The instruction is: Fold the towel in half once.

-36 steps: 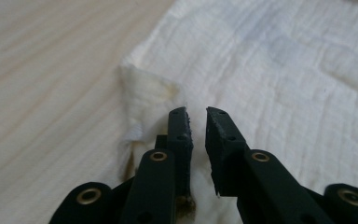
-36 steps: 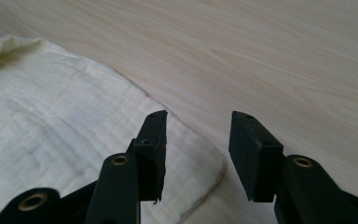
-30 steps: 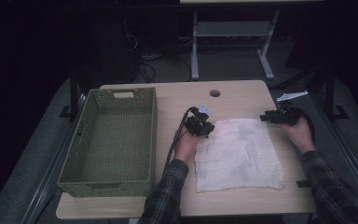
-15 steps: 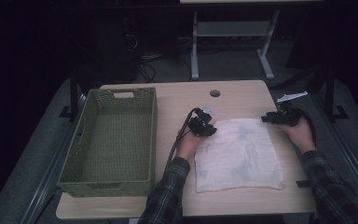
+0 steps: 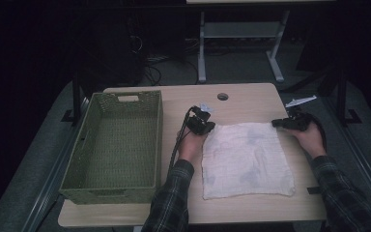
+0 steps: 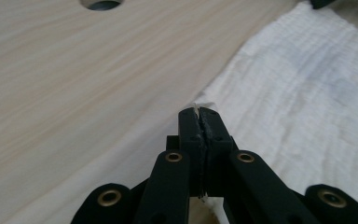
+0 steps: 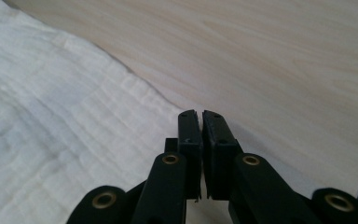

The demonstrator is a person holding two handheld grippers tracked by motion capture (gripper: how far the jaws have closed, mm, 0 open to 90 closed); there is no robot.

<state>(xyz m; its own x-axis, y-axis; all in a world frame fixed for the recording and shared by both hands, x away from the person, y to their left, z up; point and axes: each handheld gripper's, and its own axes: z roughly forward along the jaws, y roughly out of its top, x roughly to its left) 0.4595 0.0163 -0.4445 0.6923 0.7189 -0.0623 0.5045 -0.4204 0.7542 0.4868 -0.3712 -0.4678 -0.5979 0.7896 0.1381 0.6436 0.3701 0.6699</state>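
The cloth [image 5: 246,159] lies flat mid-bench: light, limp, prone to sagging. Left tongs [image 6: 199,114] have just closed, clamped on its far-left corner. Right tongs [image 7: 200,116], likewise just closed, are together at the far-right corner; whether they pinch cloth is unclear.

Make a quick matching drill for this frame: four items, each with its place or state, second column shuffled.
Items
1. white woven cloth
2. green wicker basket
3. left gripper
4. round hole in the wooden table top

Places or states
A. far edge, middle of the table
B. spread flat between the two hands
C. pinching the cloth's far left corner
D. left part of the table, nothing inside

Pairs: 1-B, 2-D, 3-C, 4-A
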